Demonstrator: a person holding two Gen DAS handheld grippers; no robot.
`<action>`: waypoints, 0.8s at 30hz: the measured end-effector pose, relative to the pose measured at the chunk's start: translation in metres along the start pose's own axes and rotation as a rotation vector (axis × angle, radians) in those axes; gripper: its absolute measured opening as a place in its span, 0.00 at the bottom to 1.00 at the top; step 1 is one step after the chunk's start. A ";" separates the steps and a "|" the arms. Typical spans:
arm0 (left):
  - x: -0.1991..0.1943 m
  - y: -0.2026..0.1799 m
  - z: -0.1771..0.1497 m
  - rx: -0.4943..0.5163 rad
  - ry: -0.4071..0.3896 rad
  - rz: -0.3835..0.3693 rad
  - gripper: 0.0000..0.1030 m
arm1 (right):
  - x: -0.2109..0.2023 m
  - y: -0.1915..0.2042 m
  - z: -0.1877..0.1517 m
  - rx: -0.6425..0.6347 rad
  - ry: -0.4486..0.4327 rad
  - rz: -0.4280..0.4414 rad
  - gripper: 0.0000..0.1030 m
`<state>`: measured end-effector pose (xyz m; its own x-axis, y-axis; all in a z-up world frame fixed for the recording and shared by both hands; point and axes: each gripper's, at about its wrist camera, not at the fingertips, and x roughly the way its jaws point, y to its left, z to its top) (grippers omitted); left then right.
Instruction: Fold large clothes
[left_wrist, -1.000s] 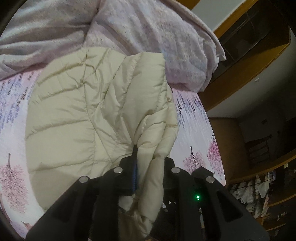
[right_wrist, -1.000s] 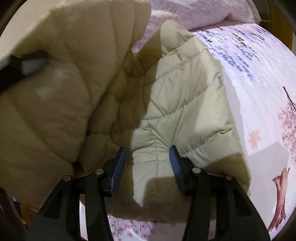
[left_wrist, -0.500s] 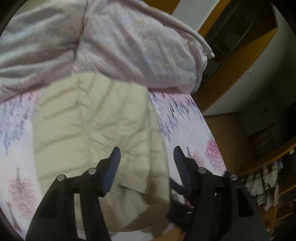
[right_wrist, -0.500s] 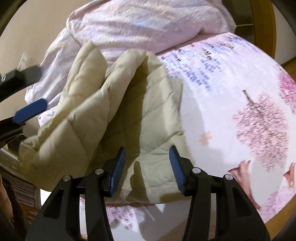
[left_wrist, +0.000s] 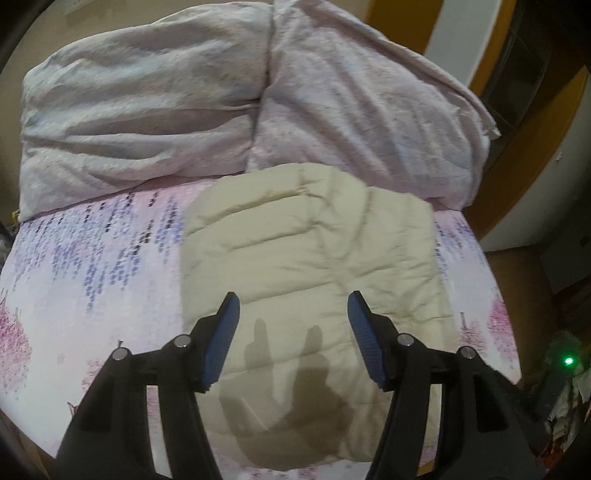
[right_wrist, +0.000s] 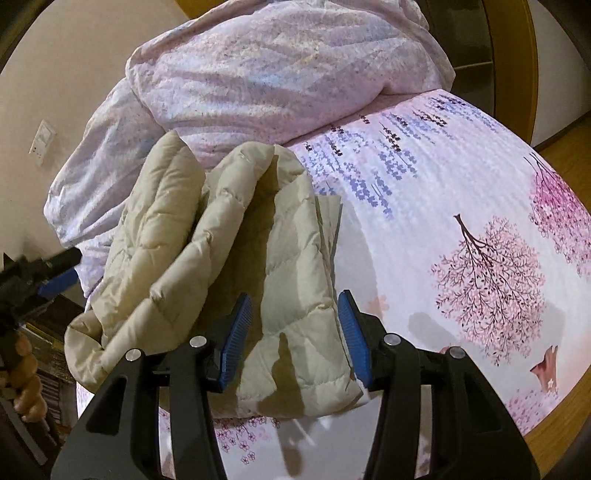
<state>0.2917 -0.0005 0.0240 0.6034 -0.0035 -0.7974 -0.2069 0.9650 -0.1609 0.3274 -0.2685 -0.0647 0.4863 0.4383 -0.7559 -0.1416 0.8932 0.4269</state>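
Blossom-print bedsheet (left_wrist: 96, 258) carried the folded cream quilted jacket (left_wrist: 310, 266), its far edge touching a rumpled pink duvet (left_wrist: 221, 96). Left gripper (left_wrist: 291, 332) and right gripper (right_wrist: 293, 332) each hovered over the jacket with jaws spread wide, gripping nothing.

bedsheet (right_wrist: 424, 192): pink, cherry trees and purple flowers printed on it
duvet (left_wrist: 184, 103): pale lilac, bunched up at the far end of the bed
wall switch (right_wrist: 42, 143): white plate on the beige wall
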 end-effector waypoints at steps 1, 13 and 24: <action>-0.001 0.003 -0.001 -0.003 0.000 0.005 0.59 | 0.000 0.001 0.001 -0.001 -0.002 0.001 0.49; 0.042 0.041 -0.011 -0.064 0.088 0.091 0.59 | -0.019 0.016 0.025 -0.012 -0.066 0.022 0.49; 0.075 0.007 -0.036 -0.039 0.130 -0.009 0.58 | -0.019 0.069 0.048 -0.138 -0.079 0.078 0.41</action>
<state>0.3075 -0.0030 -0.0580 0.5008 -0.0491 -0.8642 -0.2333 0.9538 -0.1894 0.3498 -0.2196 0.0029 0.5348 0.5024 -0.6794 -0.2960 0.8645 0.4062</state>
